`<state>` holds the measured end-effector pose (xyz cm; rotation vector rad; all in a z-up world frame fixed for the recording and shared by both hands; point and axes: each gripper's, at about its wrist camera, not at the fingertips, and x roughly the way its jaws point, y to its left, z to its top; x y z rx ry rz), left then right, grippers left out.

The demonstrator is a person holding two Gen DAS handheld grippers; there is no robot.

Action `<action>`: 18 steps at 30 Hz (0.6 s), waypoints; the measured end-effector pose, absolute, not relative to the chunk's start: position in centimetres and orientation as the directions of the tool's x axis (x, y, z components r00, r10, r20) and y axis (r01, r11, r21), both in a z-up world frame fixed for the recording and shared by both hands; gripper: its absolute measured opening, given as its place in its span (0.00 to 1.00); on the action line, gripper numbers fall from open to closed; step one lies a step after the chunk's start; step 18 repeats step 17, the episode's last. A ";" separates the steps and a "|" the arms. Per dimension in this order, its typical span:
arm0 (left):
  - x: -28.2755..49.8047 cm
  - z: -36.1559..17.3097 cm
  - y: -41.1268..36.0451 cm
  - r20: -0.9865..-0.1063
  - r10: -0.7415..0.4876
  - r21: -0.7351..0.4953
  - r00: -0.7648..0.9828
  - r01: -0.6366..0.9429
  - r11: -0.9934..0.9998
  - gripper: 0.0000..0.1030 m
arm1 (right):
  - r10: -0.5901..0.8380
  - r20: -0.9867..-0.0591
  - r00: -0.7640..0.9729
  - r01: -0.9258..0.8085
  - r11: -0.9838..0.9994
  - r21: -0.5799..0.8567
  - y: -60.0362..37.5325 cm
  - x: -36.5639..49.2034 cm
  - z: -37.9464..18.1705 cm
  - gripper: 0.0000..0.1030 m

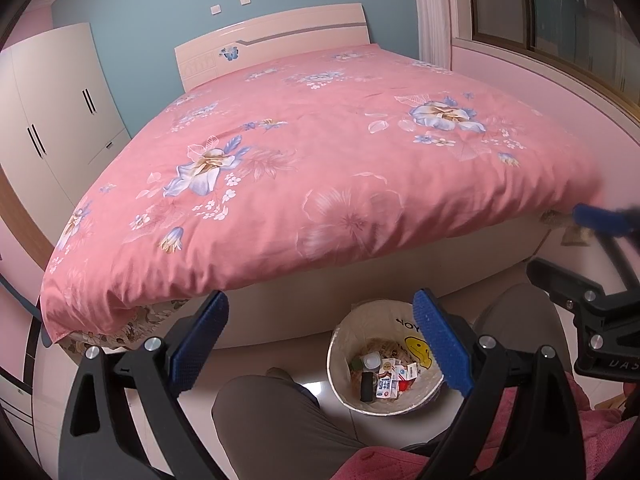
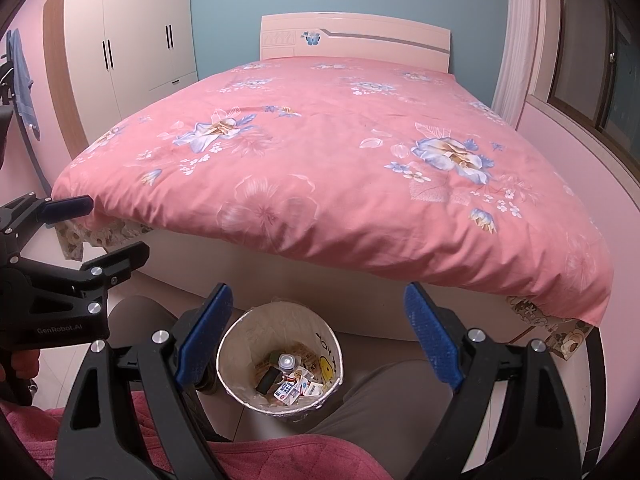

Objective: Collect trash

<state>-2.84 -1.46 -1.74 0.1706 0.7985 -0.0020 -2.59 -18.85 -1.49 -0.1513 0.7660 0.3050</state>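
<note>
A white waste bin point(image 1: 344, 340) with a yellow smiley stands on the floor at the foot of the bed, between my knees. It holds several small cartons, a bottle and a dark object point(image 1: 386, 378). It also shows in the right wrist view point(image 2: 240, 336), with the same trash point(image 2: 290, 378) inside. My left gripper point(image 1: 320, 340) is open and empty above the bin. My right gripper point(image 2: 318, 332) is open and empty above it too. The other gripper shows at each view's edge: the right one point(image 1: 592, 224) and the left one point(image 2: 68, 206).
A bed with a pink flowered cover point(image 1: 320, 152) fills the middle of both views. A white wardrobe point(image 2: 128, 40) stands at the left wall. A window point(image 1: 560, 12) is on the right. My legs in grey trousers point(image 1: 272, 420) flank the bin.
</note>
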 end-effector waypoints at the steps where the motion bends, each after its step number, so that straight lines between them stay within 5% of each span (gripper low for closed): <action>1: -2.8 -1.7 -1.5 -0.714 0.060 0.149 0.697 0.068 0.986 0.92 | 0.216 -0.702 0.679 -0.325 0.945 -0.023 -18.9 -2.6 -1.5 0.84; 18: -2.9 -1.5 -1.7 -0.707 0.074 0.168 0.703 0.066 0.984 0.92 | 0.227 -0.704 0.673 -0.329 0.944 -0.011 -18.8 -2.6 -1.3 0.84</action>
